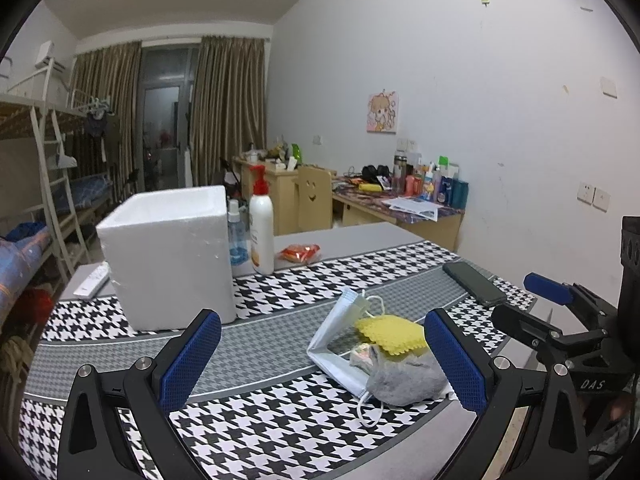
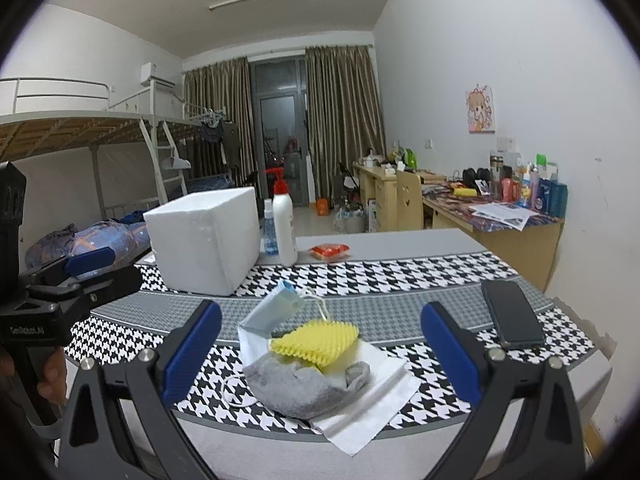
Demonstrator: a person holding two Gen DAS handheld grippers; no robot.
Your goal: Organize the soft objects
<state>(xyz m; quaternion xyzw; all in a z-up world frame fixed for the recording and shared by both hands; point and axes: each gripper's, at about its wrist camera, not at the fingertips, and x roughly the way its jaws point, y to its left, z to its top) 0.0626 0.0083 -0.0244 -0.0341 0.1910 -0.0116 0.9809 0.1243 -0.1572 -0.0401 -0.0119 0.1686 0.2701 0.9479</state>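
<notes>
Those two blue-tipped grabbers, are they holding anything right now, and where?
Nothing is held. Left gripper and right gripper both hang open above the pile: face mask, yellow cloth, grey sock.

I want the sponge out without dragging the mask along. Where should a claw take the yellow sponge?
Probably by the yellow sponge's raised far edge, coming from above: it lies tilted atop the grey sock and face mask, so that edge looks clear.
</notes>
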